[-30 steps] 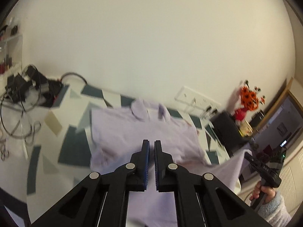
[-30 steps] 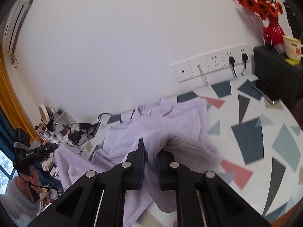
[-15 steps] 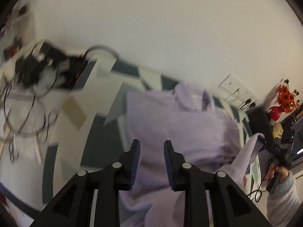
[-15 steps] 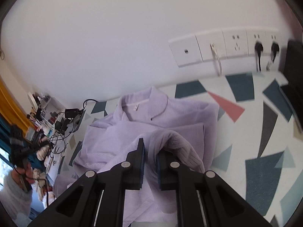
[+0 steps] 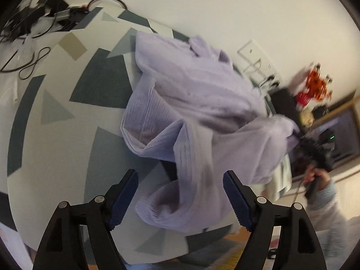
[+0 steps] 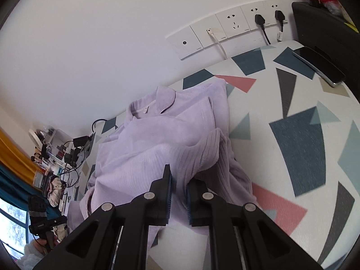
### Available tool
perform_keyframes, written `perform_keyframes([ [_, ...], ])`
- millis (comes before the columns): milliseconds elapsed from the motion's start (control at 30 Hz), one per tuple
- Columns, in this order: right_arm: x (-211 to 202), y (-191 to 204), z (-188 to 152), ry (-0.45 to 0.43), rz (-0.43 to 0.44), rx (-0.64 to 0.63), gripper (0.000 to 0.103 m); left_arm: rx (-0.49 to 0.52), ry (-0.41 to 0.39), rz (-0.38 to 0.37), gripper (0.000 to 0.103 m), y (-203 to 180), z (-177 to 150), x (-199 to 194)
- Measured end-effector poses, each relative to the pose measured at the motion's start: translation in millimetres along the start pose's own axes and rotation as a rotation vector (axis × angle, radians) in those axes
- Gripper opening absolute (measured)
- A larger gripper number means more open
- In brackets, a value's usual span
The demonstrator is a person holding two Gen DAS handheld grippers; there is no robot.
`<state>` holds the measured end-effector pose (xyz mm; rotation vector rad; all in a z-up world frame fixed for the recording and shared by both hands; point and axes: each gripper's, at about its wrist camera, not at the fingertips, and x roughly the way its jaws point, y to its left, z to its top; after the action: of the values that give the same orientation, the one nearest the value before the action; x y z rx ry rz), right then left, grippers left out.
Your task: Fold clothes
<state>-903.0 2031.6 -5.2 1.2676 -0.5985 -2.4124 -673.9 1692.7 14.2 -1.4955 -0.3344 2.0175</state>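
A lilac ribbed sweater (image 5: 198,94) with a collar (image 6: 146,108) lies bunched on the patterned table (image 5: 56,135). My left gripper (image 5: 180,180) hangs open and wide above the sweater's near sleeve (image 5: 180,202), touching nothing. My right gripper (image 6: 179,177) is shut on a fold of the sweater (image 6: 157,139) and holds that fold raised off the table. In the left wrist view the right gripper (image 5: 300,137) shows at the far right with cloth stretched up to it, a hand (image 5: 315,180) on its grip.
Wall sockets (image 6: 234,29) with plugs run along the back wall. A phone (image 6: 319,65) and a black box (image 6: 324,22) sit at the table's right end, near a red vase of orange flowers (image 5: 315,85). Cables and chargers (image 5: 33,22) crowd the left end.
My left gripper went from nearly shut to wide open and tipped down over the table; the cloth it was near now lies on the table. The right gripper kept its hold and moved closer to the sweater.
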Motion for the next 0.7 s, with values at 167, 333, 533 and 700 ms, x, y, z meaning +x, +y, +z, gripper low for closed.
perform_keyframes([
  [167,-13.1,5.8,-22.1,-0.013,-0.020,0.019,0.010,-0.059,0.058,-0.102,0.073,0.3,-4.9,20.7],
  [333,-22.3,5.0,-33.9,-0.037,-0.039,0.031,0.011,-0.046,0.093,-0.136,0.007,-10.5,0.2,21.8],
  [533,-39.4,10.5,-17.2,-0.116,-0.038,0.024,0.010,-0.007,0.015,-0.250,0.006,-37.8,28.2,-14.7],
  [700,-49.5,25.1,30.3,-0.192,-0.009,-0.022,0.010,0.059,-0.139,-0.286,0.006,-69.1,93.1,-56.5],
])
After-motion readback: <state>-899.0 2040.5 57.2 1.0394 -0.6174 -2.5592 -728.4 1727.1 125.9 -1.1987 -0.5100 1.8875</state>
